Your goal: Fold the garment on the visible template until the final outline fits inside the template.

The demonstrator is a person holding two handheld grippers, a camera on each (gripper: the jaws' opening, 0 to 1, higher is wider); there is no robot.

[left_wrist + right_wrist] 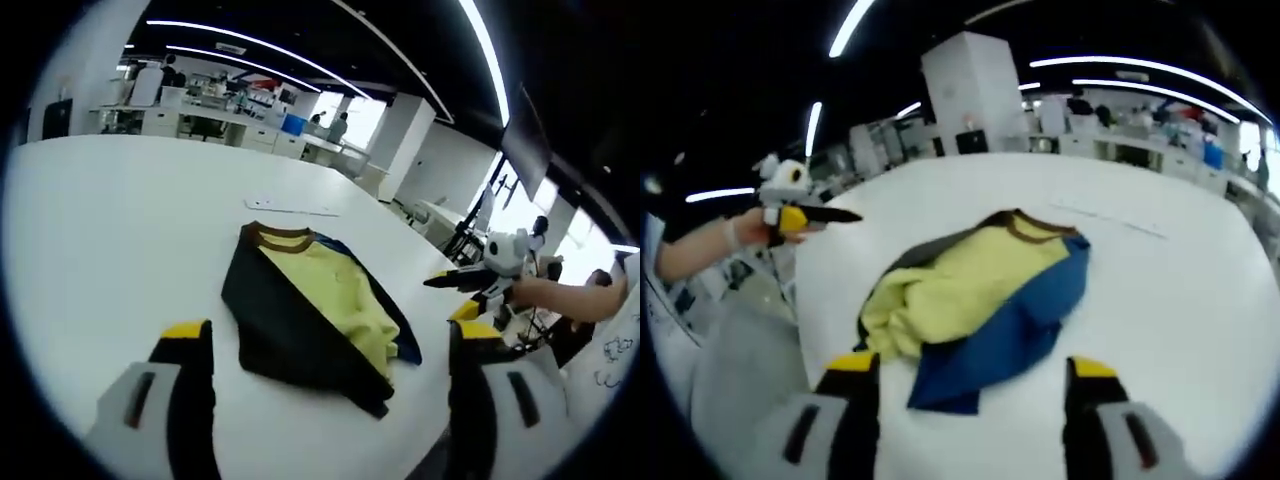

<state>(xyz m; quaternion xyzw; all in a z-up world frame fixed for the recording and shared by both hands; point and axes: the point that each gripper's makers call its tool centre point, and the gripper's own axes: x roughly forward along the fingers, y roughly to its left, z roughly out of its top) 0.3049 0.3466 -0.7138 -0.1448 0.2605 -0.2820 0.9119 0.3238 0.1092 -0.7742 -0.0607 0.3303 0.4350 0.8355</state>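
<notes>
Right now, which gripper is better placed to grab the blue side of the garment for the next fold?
Probably the right gripper: its open jaws straddle the garment's blue edge. The left gripper faces the black side, with the blue on the far edge.

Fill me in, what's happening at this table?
A person holds a two-jaw gripper in each hand over a white table. A yellow, black and blue garment lies there crumpled and partly folded. The left gripper and the right gripper are both open, above the cloth, holding nothing. No template outline is clearly visible.
</notes>
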